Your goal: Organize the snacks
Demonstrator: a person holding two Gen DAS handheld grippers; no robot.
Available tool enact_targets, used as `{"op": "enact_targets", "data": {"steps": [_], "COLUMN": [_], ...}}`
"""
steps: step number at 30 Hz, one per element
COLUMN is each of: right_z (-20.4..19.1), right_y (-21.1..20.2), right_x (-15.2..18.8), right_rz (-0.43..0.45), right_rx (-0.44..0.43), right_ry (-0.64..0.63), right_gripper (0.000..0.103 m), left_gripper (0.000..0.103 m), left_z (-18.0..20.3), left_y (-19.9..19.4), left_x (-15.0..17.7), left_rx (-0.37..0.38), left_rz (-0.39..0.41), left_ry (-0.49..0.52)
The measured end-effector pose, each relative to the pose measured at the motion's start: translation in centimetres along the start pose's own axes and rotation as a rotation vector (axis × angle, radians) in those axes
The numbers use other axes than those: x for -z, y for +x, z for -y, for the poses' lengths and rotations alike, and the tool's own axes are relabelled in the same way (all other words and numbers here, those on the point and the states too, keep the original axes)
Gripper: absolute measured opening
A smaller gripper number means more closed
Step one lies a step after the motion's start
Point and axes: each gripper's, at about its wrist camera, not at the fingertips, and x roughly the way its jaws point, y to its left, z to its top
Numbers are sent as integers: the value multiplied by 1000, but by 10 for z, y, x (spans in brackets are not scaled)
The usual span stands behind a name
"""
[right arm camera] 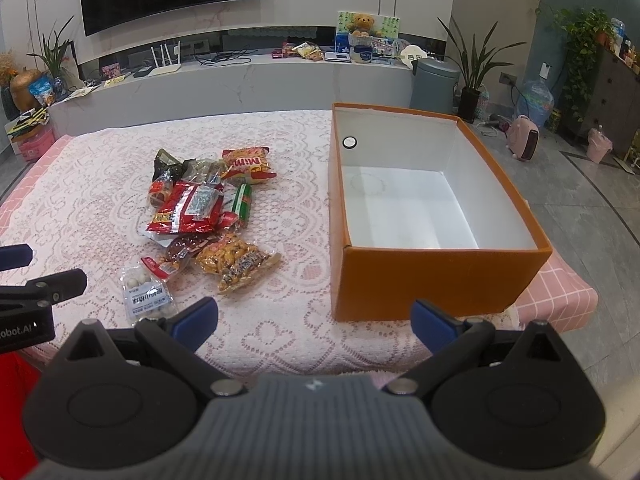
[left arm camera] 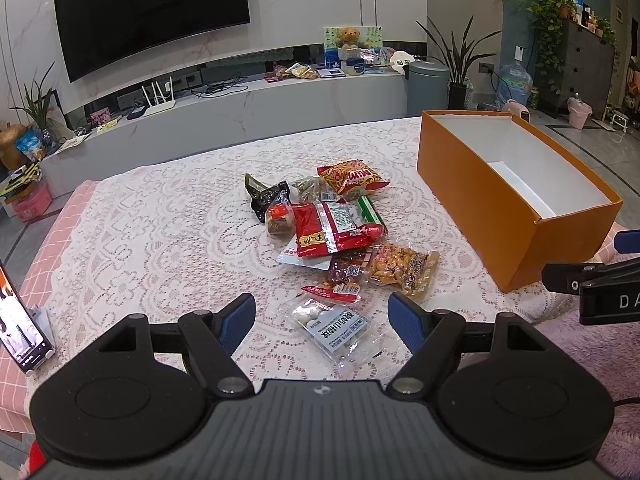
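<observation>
Nearest, the left tool (left arm camera: 321, 312) hung wide open and empty just over the clear packet of white balls (left arm camera: 334, 330), probably to take it first. The right tool (right arm camera: 314, 316), also open, held nothing. Behind lay the snack pile (left arm camera: 332, 228) on the lace-covered table (left arm camera: 160, 216), and the orange box (right arm camera: 436, 276) stood empty beside it. Lower packets were partly covered and hard to identify.
</observation>
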Motion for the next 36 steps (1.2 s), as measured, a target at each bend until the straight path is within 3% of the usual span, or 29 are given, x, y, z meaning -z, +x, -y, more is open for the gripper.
{"op": "enact_targets", "data": {"steps": [36], "right_z": [1], "right_y": [1], "right_x": [1], "right_rz": [-3], "right_rx": [0], "right_ry": [7], "right_gripper": [100], "left_gripper": [89], "left_z": [4], "left_y": [0], "left_x": [-1], "left_rx": [6], "left_rz": [-7], "left_ry": [2]}}
